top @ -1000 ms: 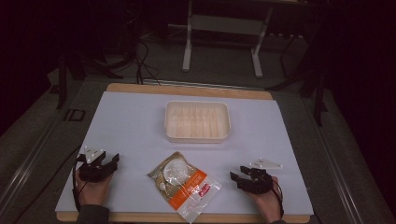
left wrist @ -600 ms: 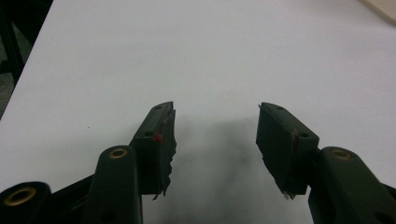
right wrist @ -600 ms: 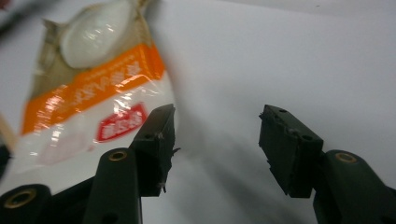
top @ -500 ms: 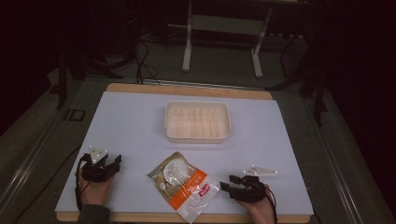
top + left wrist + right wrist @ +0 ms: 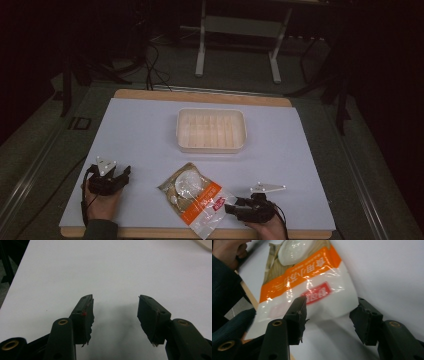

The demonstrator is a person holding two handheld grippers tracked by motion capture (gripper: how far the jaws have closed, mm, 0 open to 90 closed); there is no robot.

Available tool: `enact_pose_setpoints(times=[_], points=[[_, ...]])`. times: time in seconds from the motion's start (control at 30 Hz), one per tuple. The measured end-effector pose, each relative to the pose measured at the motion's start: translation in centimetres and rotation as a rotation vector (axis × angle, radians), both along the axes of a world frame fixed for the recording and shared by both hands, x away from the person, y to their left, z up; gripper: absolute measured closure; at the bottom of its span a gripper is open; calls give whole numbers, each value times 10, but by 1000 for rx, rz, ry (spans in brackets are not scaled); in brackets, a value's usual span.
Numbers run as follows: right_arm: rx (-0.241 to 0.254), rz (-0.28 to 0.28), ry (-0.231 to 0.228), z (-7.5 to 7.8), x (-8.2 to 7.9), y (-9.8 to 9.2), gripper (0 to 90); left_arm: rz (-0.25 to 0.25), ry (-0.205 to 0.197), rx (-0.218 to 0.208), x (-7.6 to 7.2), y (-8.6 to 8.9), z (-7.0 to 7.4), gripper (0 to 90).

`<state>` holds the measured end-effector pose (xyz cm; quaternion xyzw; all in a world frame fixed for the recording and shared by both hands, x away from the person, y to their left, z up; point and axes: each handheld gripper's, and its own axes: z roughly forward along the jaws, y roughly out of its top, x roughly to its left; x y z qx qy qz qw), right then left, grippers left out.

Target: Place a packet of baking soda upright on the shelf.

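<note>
Overhead, the food pouch (image 5: 196, 199) lay flat near the bench (image 5: 150, 130) front edge, betw. both hands, tray (image 5: 211, 130) behind. Left gripper (image 5: 115, 312) view: fingers wide, nothing betw. them, idle. Right gripper (image 5: 329, 315) view: fingers just narrowing yet wide, aimed at pouch's clear end, prob. lining up a grab.

The left gripper (image 5: 115, 315) points across a plain white table surface (image 5: 112, 267), its two black jaws rising from the bottom edge and standing wide apart with nothing between them. The pad on one jaw (image 5: 86, 315) has a ragged, torn edge and a small red spot near its upper part; the pad on the other jaw (image 5: 147, 315) is also frayed at its lower tip. A soft shadow lies on the table between the jaws. At the top right corner shows the pale edge of a container (image 5: 205, 243). Along the left edge the table ends against a dark floor (image 5: 6, 267).
</note>
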<state>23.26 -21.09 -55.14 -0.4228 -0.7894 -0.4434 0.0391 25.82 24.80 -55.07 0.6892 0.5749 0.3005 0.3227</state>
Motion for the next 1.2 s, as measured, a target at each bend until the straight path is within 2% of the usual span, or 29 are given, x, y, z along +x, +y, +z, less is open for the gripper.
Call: enact_pose_setpoints(times=[0.1,0.3,0.47,0.5,0.57,0.6,0.63,0.67,0.7,0.73,0.8,0.93,0.97,1.0,1.03,1.07,1.13,1.17,1.2], points=[[18,11,13,-1,-1,3,483,1,-1,3,0,0,0,465],[52,68,43,-3,-6,15,496,-2,-2,12,0,-1,0,464],[64,67,51,-4,-5,29,522,-4,-3,15,0,-2,0,464],[57,67,49,-5,-6,32,555,-4,-4,16,0,-2,0,464],[47,60,41,-4,-6,33,555,-4,-4,16,0,-2,0,464],[31,33,42,-5,-3,35,740,-7,-5,17,0,-3,0,464],[38,24,48,-5,-1,34,792,-8,-6,16,-1,-3,0,464],[38,24,48,-5,-1,34,792,-8,-6,16,-1,-3,0,463],[40,10,54,-5,3,33,848,-10,-7,17,-1,-3,0,462],[40,10,54,-5,3,33,848,-10,-7,17,-1,-3,0,462],[34,-1,37,-1,10,32,880,-11,-6,23,0,-3,0,462],[48,-44,22,3,21,30,867,-10,-5,25,-1,-4,0,459],[93,-55,56,3,27,27,784,-10,-6,24,-1,-3,0,459],[93,-55,56,3,27,27,784,-9,-6,24,-1,-3,0,459],[109,-39,69,2,27,26,690,-9,-4,23,-1,-3,0,459],[118,-28,79,1,25,27,666,-9,-4,23,-1,-3,0,459],[123,-23,91,-1,23,27,653,-10,-7,27,-1,-4,0,459],[128,-7,118,-4,19,28,643,-11,-10,28,-1,-4,0,459],[128,-7,118,-4,19,28,643,-11,-14,23,-1,-4,0,459]])
